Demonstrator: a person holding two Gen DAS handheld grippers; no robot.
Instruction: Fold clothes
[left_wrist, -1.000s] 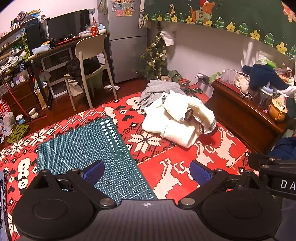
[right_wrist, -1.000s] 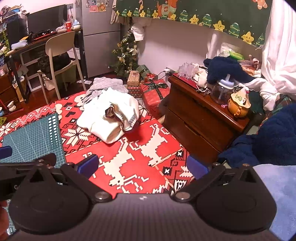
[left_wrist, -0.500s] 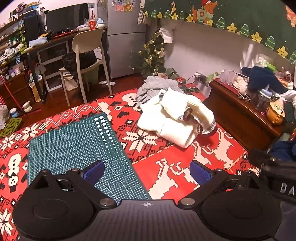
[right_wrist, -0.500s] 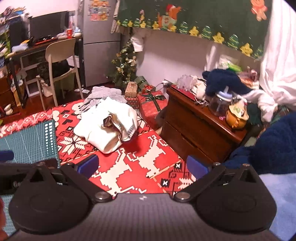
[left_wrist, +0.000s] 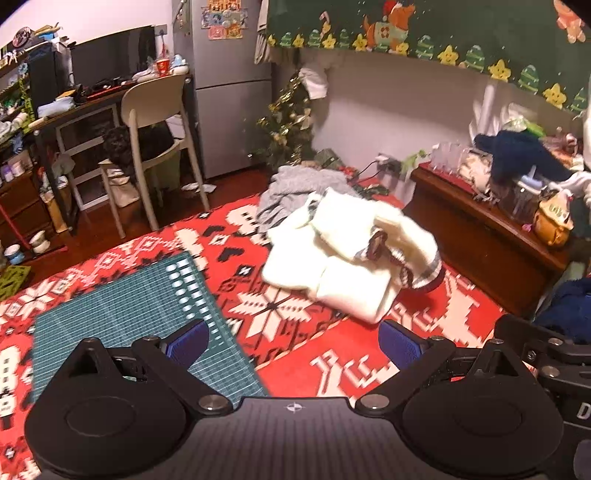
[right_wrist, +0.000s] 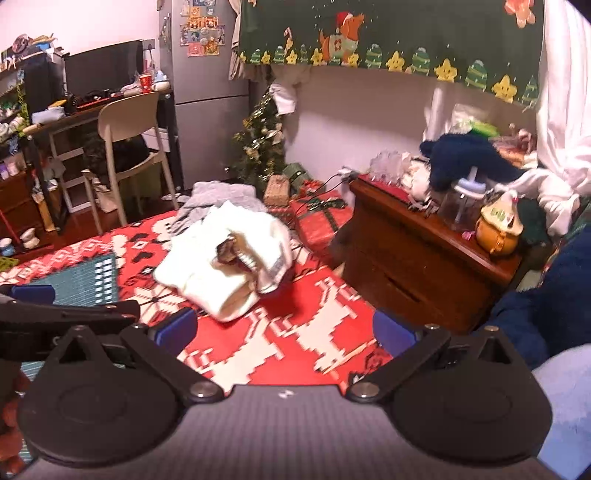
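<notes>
left gripper (left_wrist: 293, 341) jaws apart, empty, lower centre | right gripper (right_wrist: 284, 328) jaws apart, empty | white garment (left_wrist: 347, 254) crumpled mid-frame on red rug (left_wrist: 280, 314) | green cutting mat (left_wrist: 125, 317) lower left

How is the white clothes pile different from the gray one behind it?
The white pile is cream-coloured and looks thick and fluffy; the gray pile is gray and looks thinner.
The white pile is nearer the grippers and in full view; the gray pile sits farther back, partly hidden behind it.
The white pile shows striped trim; the gray pile looks plain.
Both lie crumpled and unfolded on the red blanket.
</notes>
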